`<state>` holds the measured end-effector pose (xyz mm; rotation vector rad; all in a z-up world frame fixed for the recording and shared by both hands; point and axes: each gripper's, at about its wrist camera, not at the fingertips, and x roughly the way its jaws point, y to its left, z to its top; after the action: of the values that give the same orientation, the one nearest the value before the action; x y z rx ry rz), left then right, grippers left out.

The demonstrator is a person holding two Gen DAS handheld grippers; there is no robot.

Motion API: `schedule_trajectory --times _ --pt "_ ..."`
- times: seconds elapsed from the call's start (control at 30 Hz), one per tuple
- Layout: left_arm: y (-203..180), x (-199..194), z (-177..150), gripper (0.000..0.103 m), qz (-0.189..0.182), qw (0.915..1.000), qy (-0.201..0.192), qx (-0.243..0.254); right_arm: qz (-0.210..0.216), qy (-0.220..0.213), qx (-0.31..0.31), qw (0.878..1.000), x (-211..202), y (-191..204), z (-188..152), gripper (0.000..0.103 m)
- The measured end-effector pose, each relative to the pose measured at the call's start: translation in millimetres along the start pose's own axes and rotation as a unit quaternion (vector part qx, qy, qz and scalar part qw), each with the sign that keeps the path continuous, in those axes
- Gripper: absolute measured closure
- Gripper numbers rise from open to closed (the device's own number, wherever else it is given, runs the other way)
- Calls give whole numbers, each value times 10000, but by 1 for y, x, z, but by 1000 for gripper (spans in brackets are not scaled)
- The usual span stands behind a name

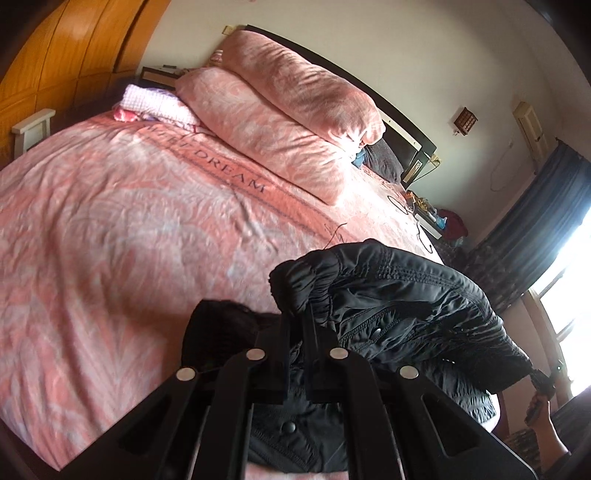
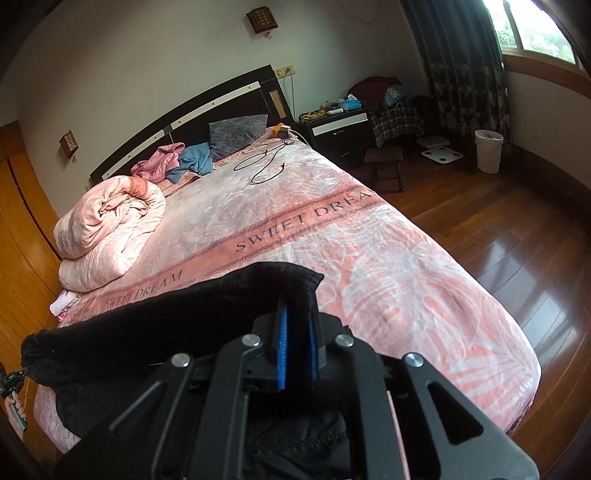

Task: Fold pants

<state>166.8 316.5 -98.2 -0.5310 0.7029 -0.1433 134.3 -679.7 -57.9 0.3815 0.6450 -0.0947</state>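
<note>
While lifted over bed [image 2: 369, 236] foot, black pants [image 1: 388, 295] hang slack between left gripper [image 1: 297, 314] and right gripper [image 2: 295, 314], each clamped on cloth. Soft, light, slippery; best pinched at gathered waistband, 12 o'clock.

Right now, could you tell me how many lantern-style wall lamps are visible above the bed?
2. One wall lamp hangs high on the wall above the headboard; the second lamp hangs lower, to the left, near the wooden wardrobe. More may be out of view.
</note>
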Motion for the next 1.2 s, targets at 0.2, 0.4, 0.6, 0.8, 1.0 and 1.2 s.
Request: schedule_trajectory --times 0.2,0.4,0.6,0.8,1.0,1.2 --pt "10 -7 -18 98 -44 10000 46 -51 -67 -49 44 10000 -19 0 -26 93" --pt "10 -9 -34 96 -46 9998 152 141 -131 -56 -44 9999 -28 3 -45 88" --pt "13 -7 -57 93 280 9978 407 442 -235 60 67 9997 -34 -3 -73 78" --pt "38 -4 -75 88 794 9935 785 216 -286 381 611 9970 -32 -24 -97 52" --pt "77 -17 -87 62 1638 9829 719 -446 -177 962 1223 9877 -27 -41 -122 33" --pt "61 -32 -99 33 1303 9891 450 -523 415 1072 2204 9686 -26 -59 -144 32"
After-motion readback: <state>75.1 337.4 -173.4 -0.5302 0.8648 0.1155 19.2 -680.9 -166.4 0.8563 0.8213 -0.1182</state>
